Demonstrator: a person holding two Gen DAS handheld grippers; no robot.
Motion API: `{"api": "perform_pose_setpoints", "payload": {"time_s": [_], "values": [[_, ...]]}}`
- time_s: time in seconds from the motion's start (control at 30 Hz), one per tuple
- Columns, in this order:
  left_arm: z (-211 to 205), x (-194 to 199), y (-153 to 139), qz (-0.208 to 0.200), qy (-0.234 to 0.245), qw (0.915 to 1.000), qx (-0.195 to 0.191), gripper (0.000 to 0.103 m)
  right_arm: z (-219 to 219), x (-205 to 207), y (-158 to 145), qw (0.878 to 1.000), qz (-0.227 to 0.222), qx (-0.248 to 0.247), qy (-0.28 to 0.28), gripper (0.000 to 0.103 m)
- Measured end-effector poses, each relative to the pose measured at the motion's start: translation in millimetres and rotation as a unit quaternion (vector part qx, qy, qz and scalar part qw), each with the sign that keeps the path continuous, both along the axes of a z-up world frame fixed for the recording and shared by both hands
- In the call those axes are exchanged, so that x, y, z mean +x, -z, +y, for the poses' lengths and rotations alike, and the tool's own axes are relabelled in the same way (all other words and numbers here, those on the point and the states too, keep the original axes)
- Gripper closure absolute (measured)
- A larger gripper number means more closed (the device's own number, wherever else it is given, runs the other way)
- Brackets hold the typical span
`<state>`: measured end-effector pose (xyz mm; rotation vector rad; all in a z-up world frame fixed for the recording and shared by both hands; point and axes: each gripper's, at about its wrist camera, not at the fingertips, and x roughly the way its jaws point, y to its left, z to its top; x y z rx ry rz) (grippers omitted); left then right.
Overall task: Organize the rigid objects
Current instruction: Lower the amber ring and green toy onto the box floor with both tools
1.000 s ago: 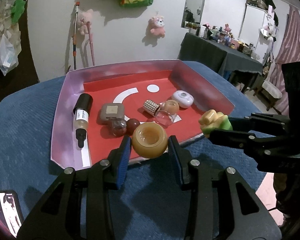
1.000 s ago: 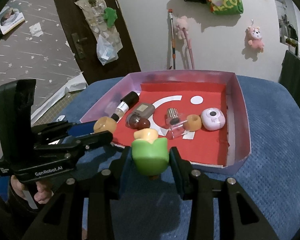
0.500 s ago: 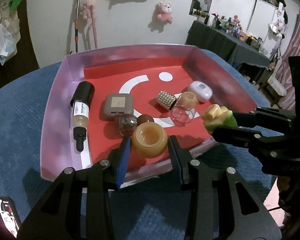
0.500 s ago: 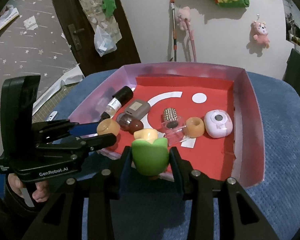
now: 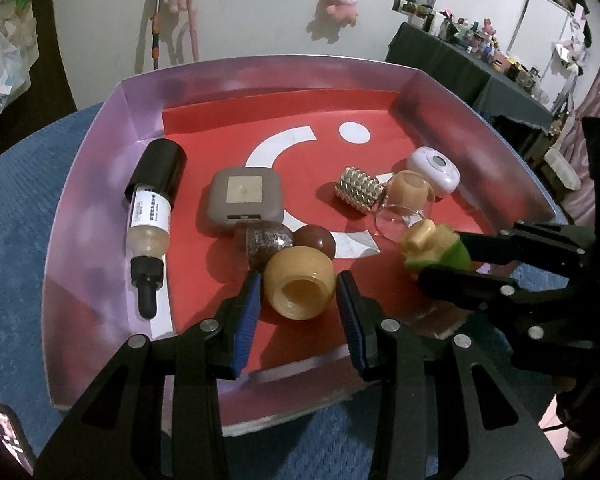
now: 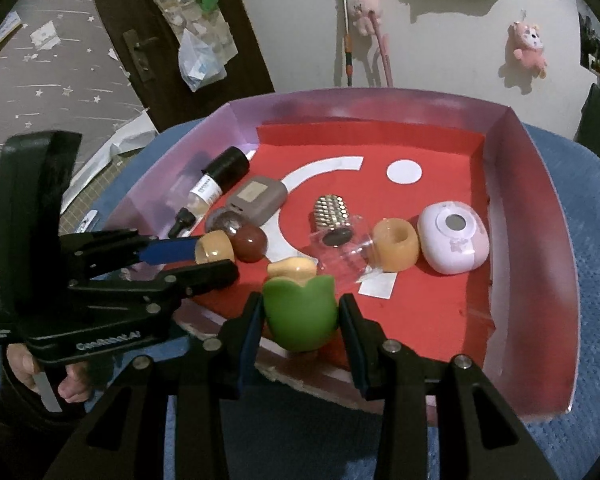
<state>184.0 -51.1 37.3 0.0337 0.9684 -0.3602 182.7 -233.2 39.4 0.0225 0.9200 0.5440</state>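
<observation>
My left gripper (image 5: 298, 290) is shut on a round amber hollow bead (image 5: 300, 283) and holds it above the near part of the red tray floor. In the right wrist view that same bead (image 6: 215, 246) shows at the left gripper's (image 6: 210, 254) tips. My right gripper (image 6: 299, 316) is shut on a green tulip-shaped piece (image 6: 300, 318) with a cream top, just over the tray's near rim. The left wrist view shows this green piece (image 5: 436, 248) at the right. The purple-walled tray (image 5: 96, 216) lies on a blue cloth.
In the tray lie a dropper bottle (image 5: 152, 216), a grey square case (image 5: 244, 200), a glittery bead (image 5: 266, 240), a brown ball (image 5: 315, 240), a studded cylinder (image 5: 358, 190), a clear cup (image 5: 400, 220), another amber ring (image 6: 396, 244) and a white-pink case (image 6: 454, 242). A phone (image 5: 8, 436) lies near left.
Both grippers moved forward and down, from in front of the tray to over its near edge and floor. Each keeps its hold on its object.
</observation>
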Motion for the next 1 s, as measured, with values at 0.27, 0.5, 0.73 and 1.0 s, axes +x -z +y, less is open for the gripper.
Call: {"api": "perform_pose_setpoints", "payload": {"time_s": [0.27, 0.5, 0.73, 1.0], "values": [[1, 8, 6, 0.002, -0.011, 0.9999, -0.007, 0.067, 2, 6, 3, 0.999, -0.023, -0.035, 0.022, 0.062], [1, 12, 10, 0.005, -0.019, 0.9998, -0.005, 0.068, 2, 7, 4, 0.998, -0.033, -0.048, 0.032, 0.062], [1, 12, 9, 0.006, -0.021, 0.9997, -0.006, 0.067, 0, 9, 5, 0.998, -0.03, -0.04, 0.034, 0.062], [2, 12, 9, 0.008, -0.026, 0.9996, -0.004, 0.067, -1, 8, 4, 0.998, -0.03, -0.037, 0.036, 0.061]]}}
